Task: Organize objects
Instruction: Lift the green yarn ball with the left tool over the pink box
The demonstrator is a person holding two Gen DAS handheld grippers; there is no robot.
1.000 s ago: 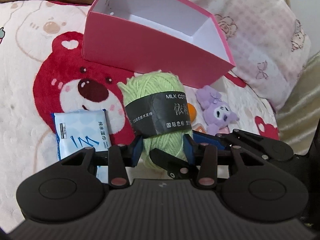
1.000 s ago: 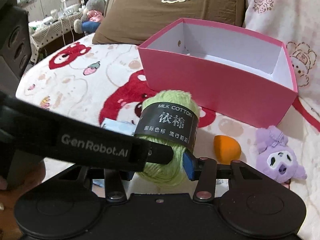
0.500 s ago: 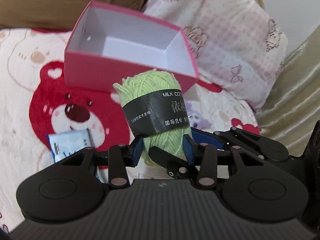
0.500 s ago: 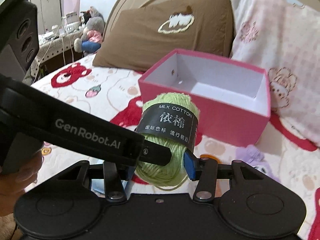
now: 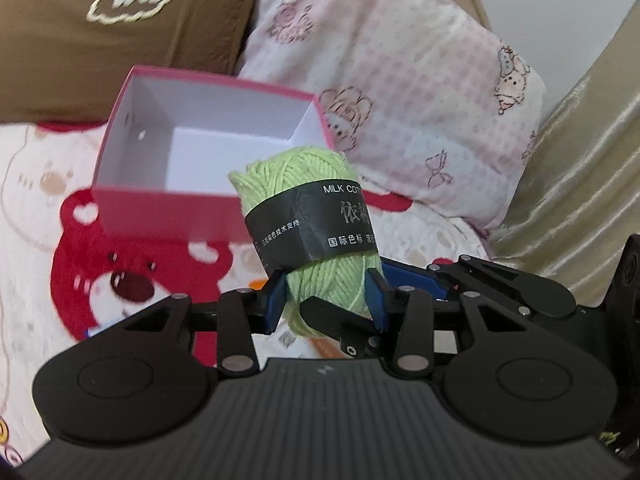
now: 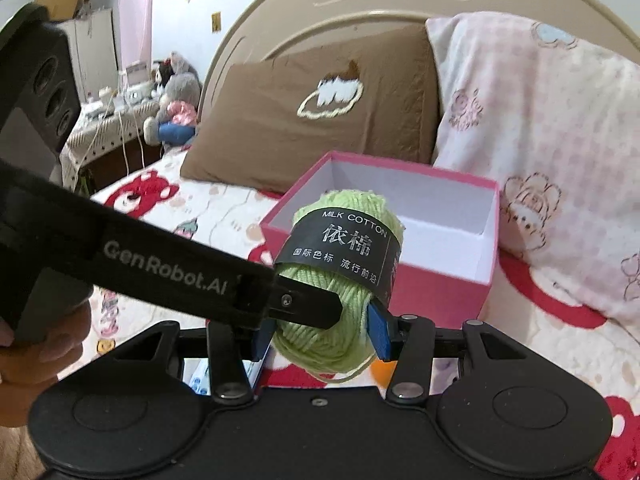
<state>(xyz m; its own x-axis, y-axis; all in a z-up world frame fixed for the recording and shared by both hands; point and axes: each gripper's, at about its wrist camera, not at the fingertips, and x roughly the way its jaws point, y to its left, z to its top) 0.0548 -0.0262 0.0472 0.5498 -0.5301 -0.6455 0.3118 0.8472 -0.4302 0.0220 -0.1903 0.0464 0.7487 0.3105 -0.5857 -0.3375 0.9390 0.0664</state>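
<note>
On the bed with the bear blanket (image 5: 52,288), both tongs, left tongs (image 5: 326,300) and right tongs (image 6: 318,332), pinch one green yarn ball (image 6: 344,280), up near the pink box (image 6: 440,280). Lift it over the rim together, then let go.

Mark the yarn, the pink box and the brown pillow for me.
yarn (image 6: 320,332): right wrist view, green strands below the black label.
pink box (image 6: 436,284): right wrist view, front outer wall.
brown pillow (image 5: 200,36): left wrist view, plain fabric right of the cloud design.
</note>
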